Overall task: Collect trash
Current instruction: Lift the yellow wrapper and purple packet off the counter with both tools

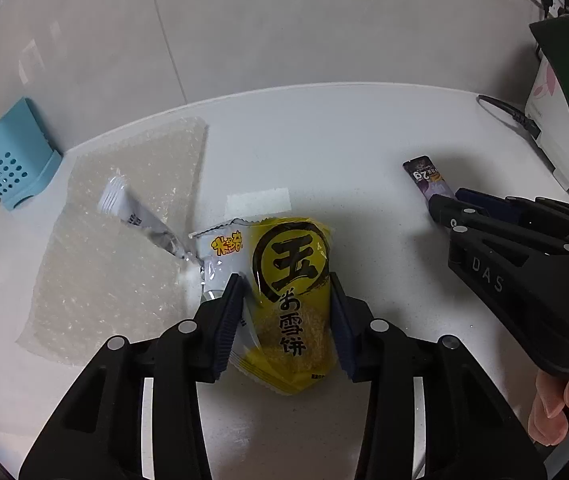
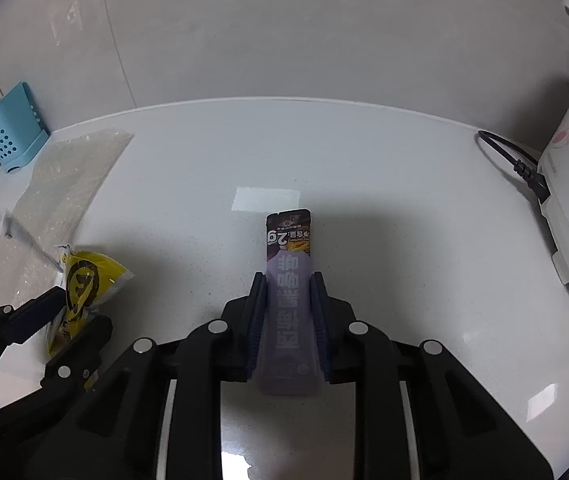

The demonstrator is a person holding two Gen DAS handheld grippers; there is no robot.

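Both tongs are clamped on wrappers at once. L gripper [image 1: 286, 316] pinches the yellow rice-cracker packet [image 1: 292, 292] across its width, pads pressed into both side edges; the packet's long axis runs straight out along the fingers, far end lying on the white counter [image 1: 364, 152]. R gripper [image 2: 287, 316] squeezes the slim purple sachet [image 2: 287, 308] the same way, long axis in line w/ the fingers, dark printed tip pointing away toward the wall.

Each hand sits right over its own piece, so no cross-reach is needed; next move is prob. a straight lift.

Still loose: a silver-white wrapper [image 1: 136, 216] just left of the yellow packet, lying on a bubble-wrap sheet [image 1: 116, 264], nearer the L hand.

No bin shows in either view. Near ends of both wrappers sit partly hidden between the fingers. A blue utensil holder [image 1: 12, 160] stands far left.
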